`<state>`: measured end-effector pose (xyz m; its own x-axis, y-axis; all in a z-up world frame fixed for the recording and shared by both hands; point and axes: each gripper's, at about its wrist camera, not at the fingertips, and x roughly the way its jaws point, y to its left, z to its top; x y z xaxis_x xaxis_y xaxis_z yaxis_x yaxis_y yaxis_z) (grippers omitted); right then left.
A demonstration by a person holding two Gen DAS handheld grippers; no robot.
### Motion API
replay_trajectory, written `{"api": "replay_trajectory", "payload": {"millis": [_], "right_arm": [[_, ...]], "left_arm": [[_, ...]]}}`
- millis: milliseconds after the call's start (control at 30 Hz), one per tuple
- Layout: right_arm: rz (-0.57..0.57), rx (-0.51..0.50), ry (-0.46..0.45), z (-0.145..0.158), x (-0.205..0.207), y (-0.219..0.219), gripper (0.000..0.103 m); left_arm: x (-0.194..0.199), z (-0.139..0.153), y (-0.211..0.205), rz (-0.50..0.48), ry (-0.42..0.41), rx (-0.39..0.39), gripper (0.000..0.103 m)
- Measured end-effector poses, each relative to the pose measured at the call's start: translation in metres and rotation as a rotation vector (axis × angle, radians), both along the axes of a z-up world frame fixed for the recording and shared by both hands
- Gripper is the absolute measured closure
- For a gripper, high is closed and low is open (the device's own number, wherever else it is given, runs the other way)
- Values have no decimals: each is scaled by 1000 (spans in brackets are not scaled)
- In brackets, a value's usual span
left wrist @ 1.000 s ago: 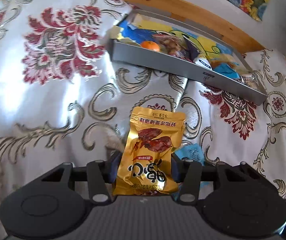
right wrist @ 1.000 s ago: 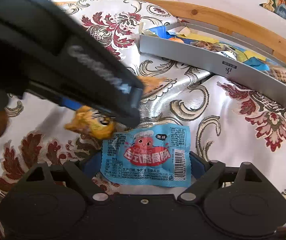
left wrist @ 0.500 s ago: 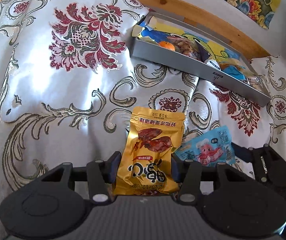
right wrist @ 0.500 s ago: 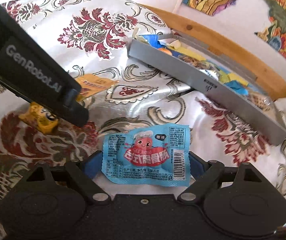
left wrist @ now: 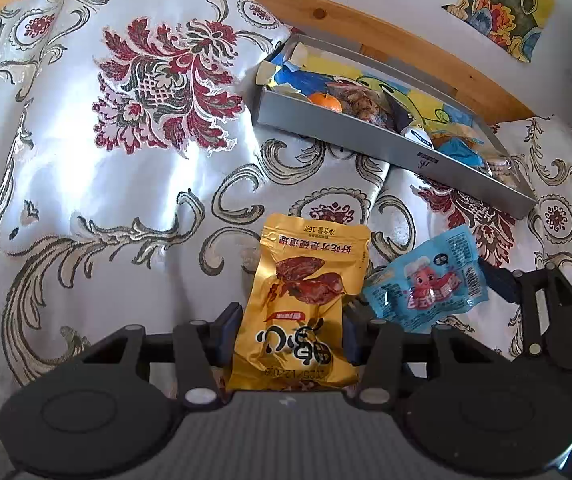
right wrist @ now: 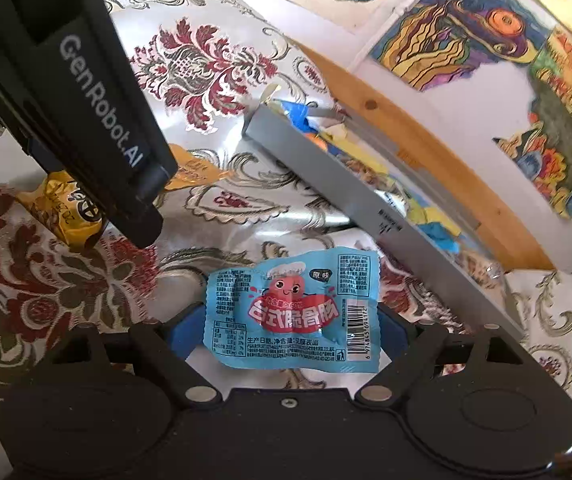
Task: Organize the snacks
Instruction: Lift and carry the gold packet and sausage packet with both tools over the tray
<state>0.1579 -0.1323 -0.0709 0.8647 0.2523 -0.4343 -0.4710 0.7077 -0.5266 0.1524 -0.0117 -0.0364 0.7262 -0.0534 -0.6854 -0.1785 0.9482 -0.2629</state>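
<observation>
My left gripper [left wrist: 288, 334] is shut on a gold snack packet [left wrist: 306, 300] that stands up between its blue pads, held above the cloth. My right gripper [right wrist: 286, 328] is shut on a blue snack packet [right wrist: 294, 308]; the left wrist view shows that blue packet [left wrist: 426, 284] and the right gripper [left wrist: 502, 280] at the right. The grey snack tray [left wrist: 366, 136] lies further back, filled with several wrapped snacks and an orange [left wrist: 326, 101]. In the right wrist view the left gripper's body [right wrist: 85, 92] crosses the upper left, with the gold packet [right wrist: 61, 212] under it and the tray [right wrist: 326, 184] beyond.
A shiny floral cloth [left wrist: 125, 160] covers the surface. A wooden rail [left wrist: 406, 36] runs behind the tray, and colourful pictures [right wrist: 466, 28] hang on the white wall. The cloth in front of the tray is rumpled.
Both grippers have risen and pulled back from the tray, each still holding its packet. The right gripper with the blue packet has come into the left wrist view at the right.
</observation>
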Motion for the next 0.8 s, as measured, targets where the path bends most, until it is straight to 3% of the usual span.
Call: {"api": "replay_trajectory", "payload": {"millis": [400, 800], "right_arm": [[-40, 56, -88, 17, 13, -10, 16], [-60, 172, -239, 43, 37, -26, 15]], "left_arm": [[14, 18, -2, 2, -48, 21, 49], [75, 61, -11, 8, -129, 107, 49]]}}
